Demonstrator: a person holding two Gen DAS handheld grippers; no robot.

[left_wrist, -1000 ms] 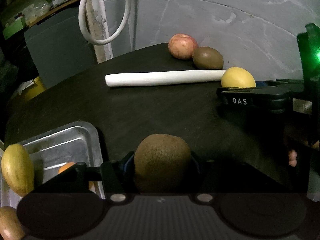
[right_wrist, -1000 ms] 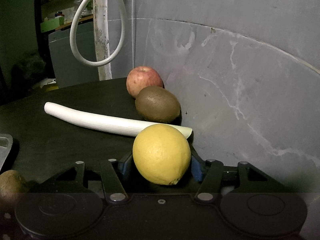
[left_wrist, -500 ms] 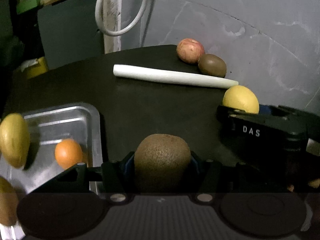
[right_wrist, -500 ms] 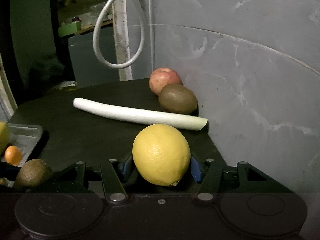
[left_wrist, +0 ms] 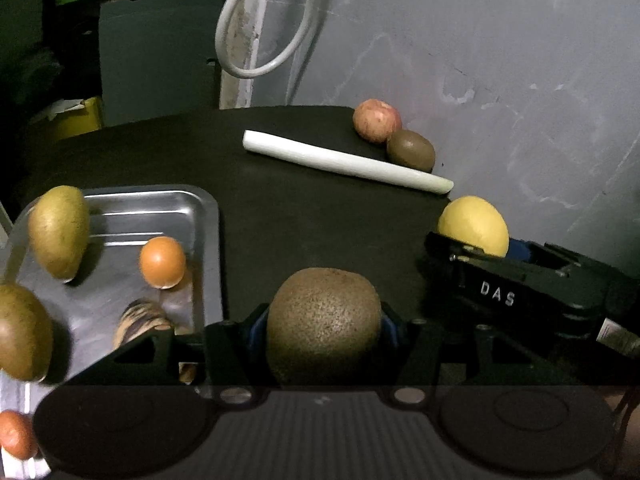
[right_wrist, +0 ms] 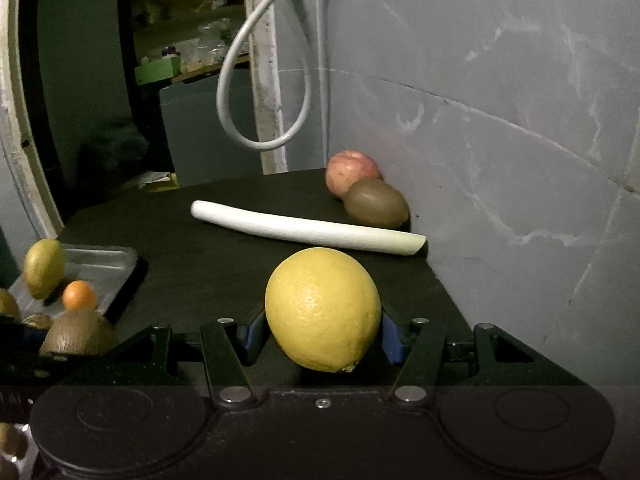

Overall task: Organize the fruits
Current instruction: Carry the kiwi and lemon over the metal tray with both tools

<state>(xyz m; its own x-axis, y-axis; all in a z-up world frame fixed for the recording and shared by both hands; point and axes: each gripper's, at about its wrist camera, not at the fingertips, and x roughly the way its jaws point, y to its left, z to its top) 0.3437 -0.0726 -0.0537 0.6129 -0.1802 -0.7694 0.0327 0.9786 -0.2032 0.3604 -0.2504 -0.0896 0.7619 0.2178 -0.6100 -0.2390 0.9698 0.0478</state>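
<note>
Left gripper [left_wrist: 324,328]: your jaws are clamped on a brown fuzzy kiwi [left_wrist: 323,326], its flanks pressed against the blue pads on both sides.
Right gripper [right_wrist: 322,332]: your jaws are clamped on a round yellow lemon [right_wrist: 322,309], with the blue pads tight against its left and right sides.
Held fruit: both pieces sit lifted clear of the dark matte desk [left_wrist: 304,220], each centred between its own jaws.
Tray: the shiny rectangular metal tray [left_wrist: 180,200] lies to the left of your left jaws, near them.
Tray contents: a small orange mandarin [left_wrist: 162,262] and two yellow-green oval fruits [left_wrist: 59,232] lie in it, along with a striped brownish item you can only partly see behind the left finger.
Ahead of the jaws: a long white leek stalk [right_wrist: 304,227] lies across the desk beyond the lemon.
Far corner: a reddish apple [right_wrist: 352,174] and a second brown kiwi [right_wrist: 377,203] touch each other just behind the stalk, against the grey marbled wall [right_wrist: 500,120].
Between your hands: the right gripper with its lemon shows just right of your left jaws, close beside them.
Overhead: a white looped cable [right_wrist: 260,92] hangs beyond the desk.
</note>
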